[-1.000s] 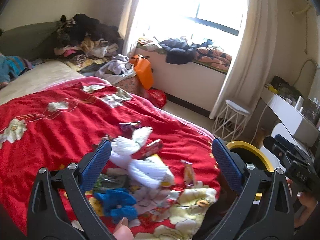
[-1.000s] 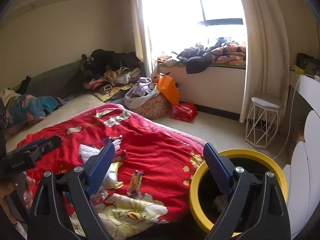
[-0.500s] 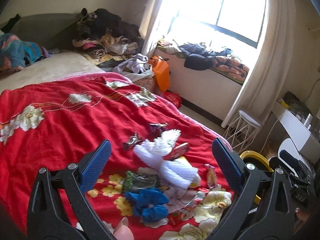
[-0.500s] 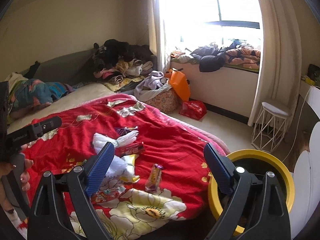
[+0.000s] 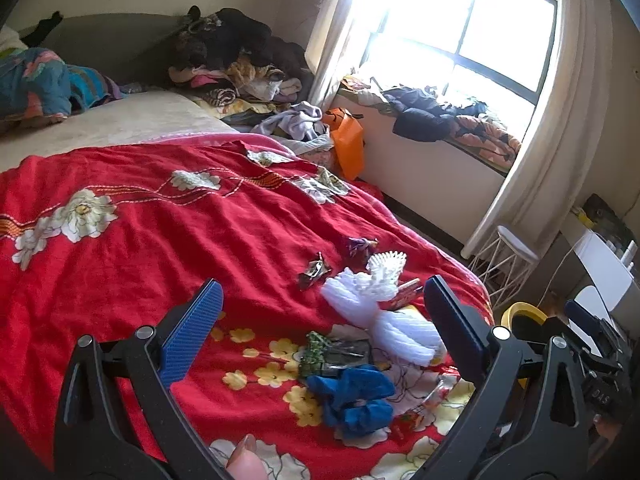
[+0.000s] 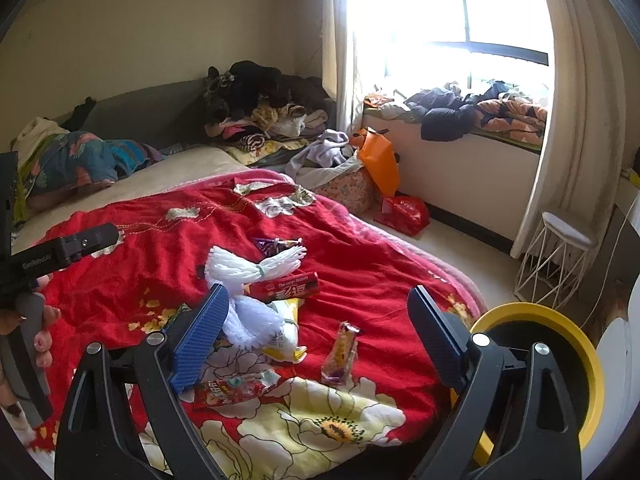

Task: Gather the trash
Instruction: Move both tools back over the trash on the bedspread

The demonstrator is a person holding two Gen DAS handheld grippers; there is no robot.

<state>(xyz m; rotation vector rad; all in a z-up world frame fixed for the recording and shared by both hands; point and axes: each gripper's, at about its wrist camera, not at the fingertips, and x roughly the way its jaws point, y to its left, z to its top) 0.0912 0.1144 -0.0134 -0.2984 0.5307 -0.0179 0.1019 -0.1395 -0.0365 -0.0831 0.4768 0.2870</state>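
While both grippers hang over the red floral blanket (image 6: 168,232), nothing's been grabbed: the left gripper (image 5: 320,332) has its jaws spread wide with nothing between them, and the right gripper (image 6: 316,332) is gaping open and empty too.

Using the white foam fruit net (image 6: 250,276) as the landmark, going left to right in the right wrist view: the person's left hand (image 6: 38,332) is way off to its left, gripping the other tool's handle. A red snack wrapper (image 6: 230,390) lies near the blanket edge, below the net. A red candy bar wrapper (image 6: 286,286) sits touching the net's right side, and a yellow packet (image 6: 290,340) peeks out from under it. Right of that is an orange-and-purple snack bar wrapper (image 6: 340,354), lying apart on its own. Behind the net there's a purple wrapper (image 6: 272,245). Far right, down off the bed, stands the yellow-rimmed trash bin (image 6: 576,344).

From the left wrist view, a crumpled blue glove (image 5: 352,398) and a green foil wrapper (image 5: 334,356) lie just in front of the net.
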